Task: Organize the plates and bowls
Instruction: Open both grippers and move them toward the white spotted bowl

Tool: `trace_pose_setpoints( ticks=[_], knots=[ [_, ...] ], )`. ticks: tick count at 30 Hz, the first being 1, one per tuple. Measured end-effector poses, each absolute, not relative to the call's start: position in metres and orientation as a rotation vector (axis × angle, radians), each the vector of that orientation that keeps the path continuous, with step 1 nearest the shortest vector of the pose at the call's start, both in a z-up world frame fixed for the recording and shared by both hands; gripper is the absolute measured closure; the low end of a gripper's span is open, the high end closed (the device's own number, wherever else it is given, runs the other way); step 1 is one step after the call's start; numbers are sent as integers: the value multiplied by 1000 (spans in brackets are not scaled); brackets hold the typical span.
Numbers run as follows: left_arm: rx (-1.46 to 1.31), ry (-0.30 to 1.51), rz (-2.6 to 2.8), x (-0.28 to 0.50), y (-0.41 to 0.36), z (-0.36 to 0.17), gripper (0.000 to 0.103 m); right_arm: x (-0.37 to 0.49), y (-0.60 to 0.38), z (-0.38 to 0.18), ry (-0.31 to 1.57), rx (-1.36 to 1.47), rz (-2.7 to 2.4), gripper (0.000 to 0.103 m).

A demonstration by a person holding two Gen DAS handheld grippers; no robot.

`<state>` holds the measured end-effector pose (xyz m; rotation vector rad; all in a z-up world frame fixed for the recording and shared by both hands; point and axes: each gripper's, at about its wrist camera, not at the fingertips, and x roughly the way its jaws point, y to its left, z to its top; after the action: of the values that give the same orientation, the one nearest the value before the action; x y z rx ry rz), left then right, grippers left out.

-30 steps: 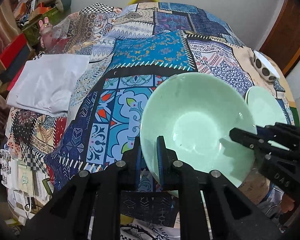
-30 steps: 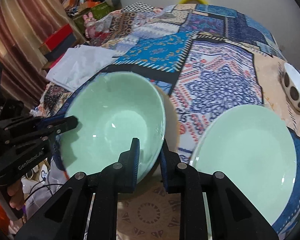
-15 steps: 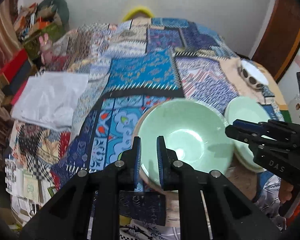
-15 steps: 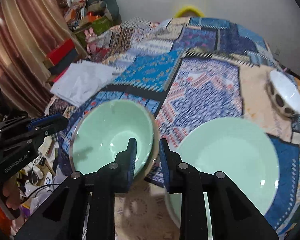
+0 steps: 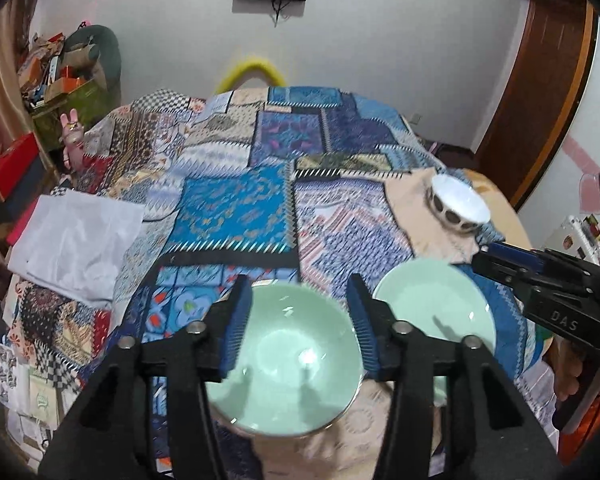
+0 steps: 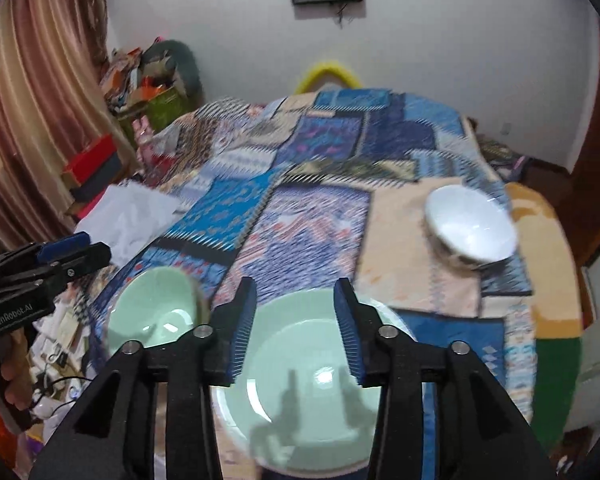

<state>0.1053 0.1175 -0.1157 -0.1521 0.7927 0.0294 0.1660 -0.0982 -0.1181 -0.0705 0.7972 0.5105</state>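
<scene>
Black plastic left gripper gaping wide, empty, above our deep pale-green glazed bowl | right gripper likewise spread, empty, over the shallow pale-green plate | white spotted bowl lies ahead-right, nearer our right gripper.

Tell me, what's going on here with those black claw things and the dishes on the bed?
A person holds a two-finger gripper in each hand and is sorting dishes on a patchwork quilt. Both grippers are open and grip nothing. The left gripper hangs over a green bowl; the right gripper hangs over a green plate beside it. A white bowl with a dotted outside sits apart, farther back on the right. Nothing is stacked yet.
</scene>
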Motion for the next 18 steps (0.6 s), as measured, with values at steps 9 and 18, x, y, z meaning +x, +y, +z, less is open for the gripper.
trace_pose_setpoints(
  ticks=[9, 18],
  knots=[
    [-138, 735, 10, 153, 81, -97, 14, 200, -161, -107, 751, -34, 377, 45],
    [-93, 763, -49, 222, 39, -107, 11, 251, -210, -127, 777, 10, 253, 45]
  ],
)
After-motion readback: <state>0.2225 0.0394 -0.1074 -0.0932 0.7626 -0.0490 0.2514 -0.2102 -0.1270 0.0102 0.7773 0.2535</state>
